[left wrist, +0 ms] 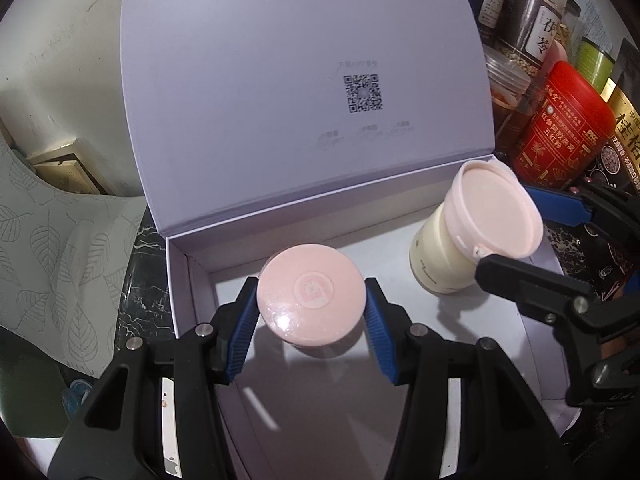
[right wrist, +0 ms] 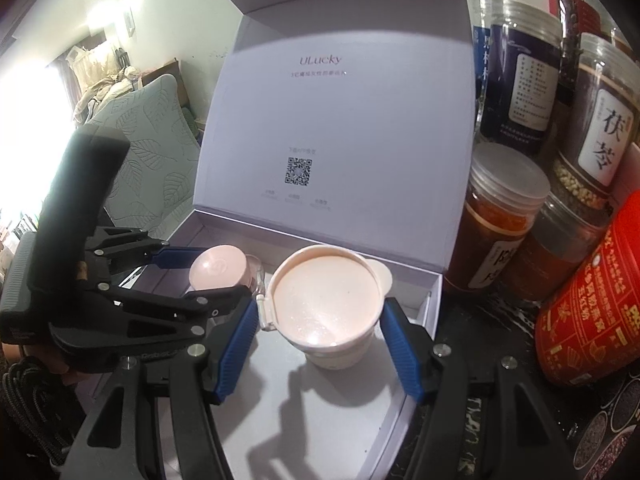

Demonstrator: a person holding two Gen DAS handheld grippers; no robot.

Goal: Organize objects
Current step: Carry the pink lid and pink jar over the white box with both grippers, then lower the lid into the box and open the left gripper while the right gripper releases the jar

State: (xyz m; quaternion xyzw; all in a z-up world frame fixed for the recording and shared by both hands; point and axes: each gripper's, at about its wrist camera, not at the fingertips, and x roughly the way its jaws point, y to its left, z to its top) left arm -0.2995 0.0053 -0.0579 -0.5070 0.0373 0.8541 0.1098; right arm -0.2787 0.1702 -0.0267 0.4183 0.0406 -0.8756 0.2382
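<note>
A white gift box stands open, its lid upright behind it; it also shows in the right wrist view. My left gripper is shut on a small pink-lidded jar, held over the box's left part; the jar shows in the right wrist view. My right gripper is shut on a cream bottle with a pink flip cap, held over the box's right part. In the left wrist view the bottle is tilted, with the right gripper's fingers around its cap.
Several food jars and a red tin crowd the dark marble counter right of the box; the tin shows in the left wrist view. A leaf-patterned grey cushion lies to the left.
</note>
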